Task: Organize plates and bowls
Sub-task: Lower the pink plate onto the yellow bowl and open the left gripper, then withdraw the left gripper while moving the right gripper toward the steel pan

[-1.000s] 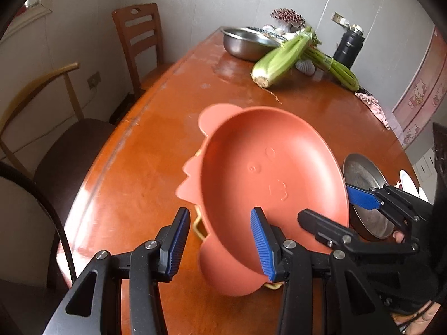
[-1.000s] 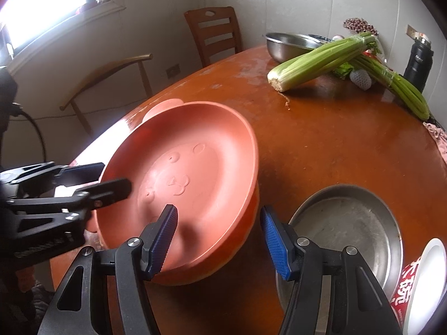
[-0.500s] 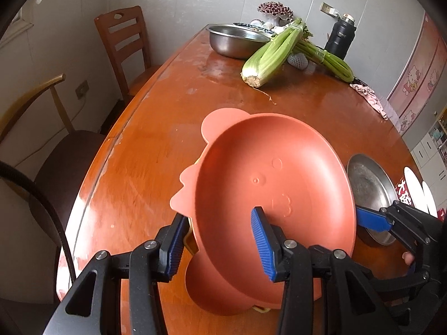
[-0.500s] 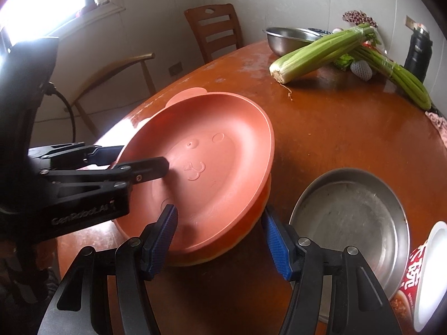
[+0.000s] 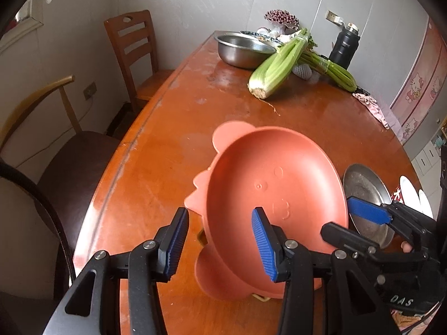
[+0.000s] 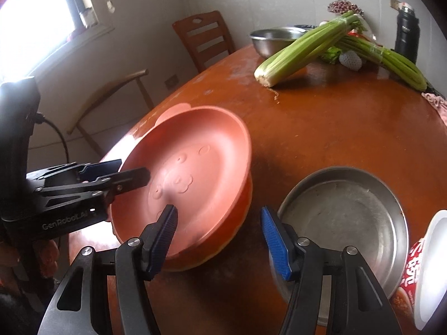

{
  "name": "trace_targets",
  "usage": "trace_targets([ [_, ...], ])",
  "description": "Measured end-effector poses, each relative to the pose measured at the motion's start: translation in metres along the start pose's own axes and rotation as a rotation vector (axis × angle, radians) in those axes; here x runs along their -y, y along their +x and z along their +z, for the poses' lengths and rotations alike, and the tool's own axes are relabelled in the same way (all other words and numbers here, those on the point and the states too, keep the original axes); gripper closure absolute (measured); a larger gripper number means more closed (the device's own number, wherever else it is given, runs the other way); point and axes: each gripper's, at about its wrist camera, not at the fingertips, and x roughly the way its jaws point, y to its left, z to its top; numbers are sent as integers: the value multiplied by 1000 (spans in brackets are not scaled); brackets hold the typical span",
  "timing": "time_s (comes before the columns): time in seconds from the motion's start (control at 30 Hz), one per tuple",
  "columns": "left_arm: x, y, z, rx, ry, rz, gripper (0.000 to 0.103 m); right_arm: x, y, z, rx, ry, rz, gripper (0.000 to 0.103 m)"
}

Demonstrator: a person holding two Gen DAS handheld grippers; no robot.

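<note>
now, left gripper (image 5: 219, 217): fingers (image 5: 262, 240) straddle the near-left rim of the salmon plate (image 5: 273, 184), one over the plate's inner face, the other outside its edge. the gap is moderate. whether the pads actually press on the rim i cannot tell; a sliver of table shows between the outer pad and the plate in the left wrist view.

right gripper (image 6: 218, 212): fingers (image 6: 162, 231) bracket the near-right rim of the same plate, one inside the dish and one outside it, jaws closed in on the rim and gripping it.

plate: tilted, its near-left side raised, embossed bear face up. it sits on top of a second salmon dish (image 5: 215, 282) with rounded ears, which lies on the wooden table (image 5: 156, 173) at the near-left part of the top. a thin yellow edge (image 5: 201, 237) peeks out under that lower dish.

just right of the stack: an empty steel plate (image 6: 343, 215) flat on the table, close to the salmon pair; contact not clear. beyond it at the right edge, a white bowl with red print (image 6: 419, 265).

far end of the table: celery bunches (image 5: 276, 67), a steel bowl (image 5: 240, 50), a black flask (image 5: 343, 46). two chairs (image 5: 134, 47) stand along the left side.
</note>
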Motion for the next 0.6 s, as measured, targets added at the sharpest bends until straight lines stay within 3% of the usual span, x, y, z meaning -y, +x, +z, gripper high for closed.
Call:
trace_targets([
  [0.13,-1,-12,-1,23,-10,14,49,2,-9,1,29,18,9,39],
  [0.47,15,-41,-5,84,1,-6,46,15,-31,7,113,83,-10,39],
  [0.6,27,-49,-9,94,20,-20,45,19,-43,9,171,97,-57,39],
])
